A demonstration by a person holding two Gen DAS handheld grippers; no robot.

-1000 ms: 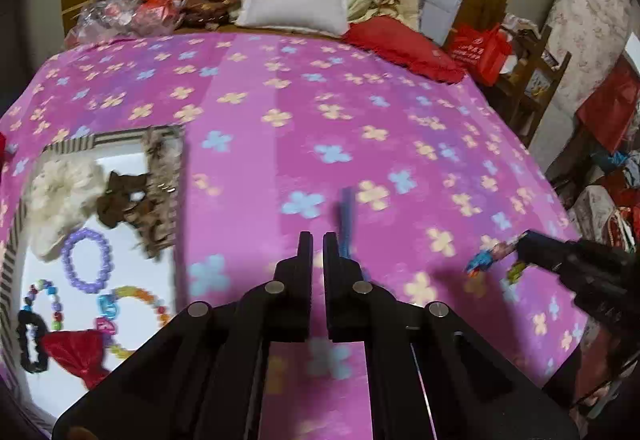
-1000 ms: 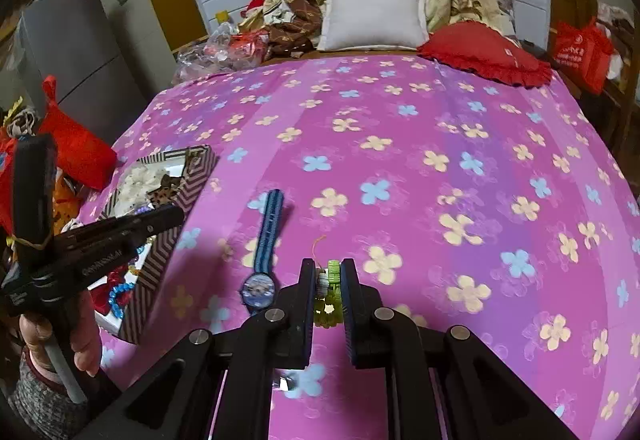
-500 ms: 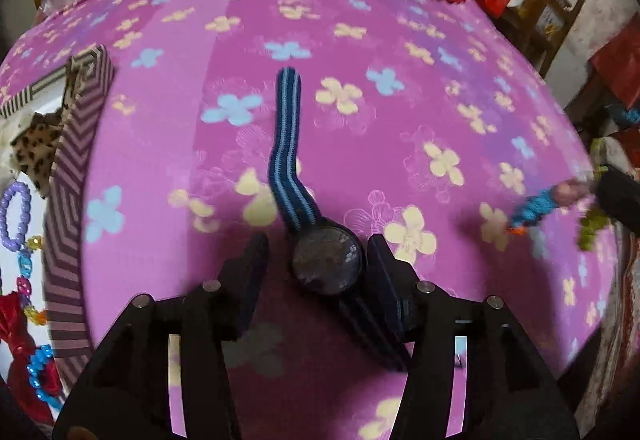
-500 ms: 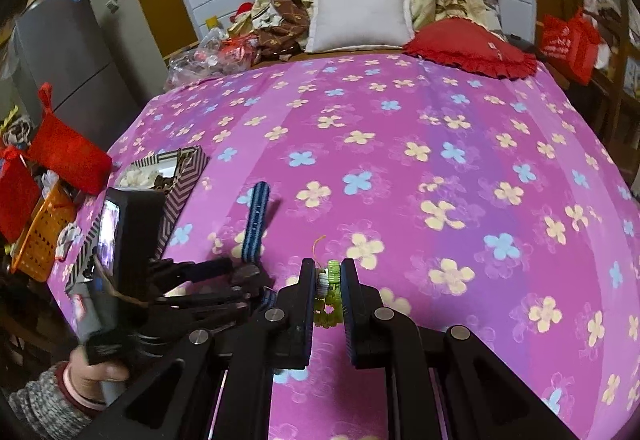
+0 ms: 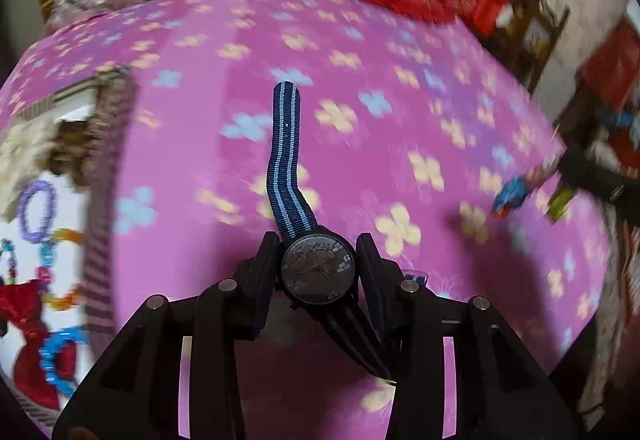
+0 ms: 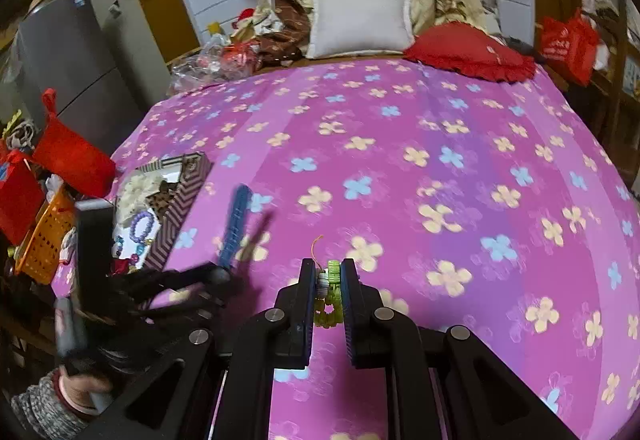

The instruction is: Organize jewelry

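My left gripper (image 5: 318, 260) is shut on a watch (image 5: 318, 270) with a dark face and a blue striped strap (image 5: 285, 156), lifted above the pink flowered bedspread (image 5: 360, 80); the strap sticks up in the right wrist view (image 6: 236, 228). My right gripper (image 6: 326, 280) is shut on a green beaded bracelet (image 6: 330, 300) with an orange thread. It shows at the right of the left wrist view (image 5: 516, 196). The striped jewelry box (image 5: 106, 200) at left holds a purple bead bracelet (image 5: 36, 206), a red bow (image 5: 28, 324) and other pieces.
A white pillow (image 6: 360, 22) and a red cushion (image 6: 472, 52) lie at the far end of the bed. A red bag (image 6: 72, 156) and an orange basket (image 6: 46, 236) stand left of the bed. A chair with red bags (image 6: 568, 44) stands at the right.
My left gripper dropped to the watch, closed on its face and lifted it off the bedspread. My right gripper kept hold of the green bracelet and barely moved.
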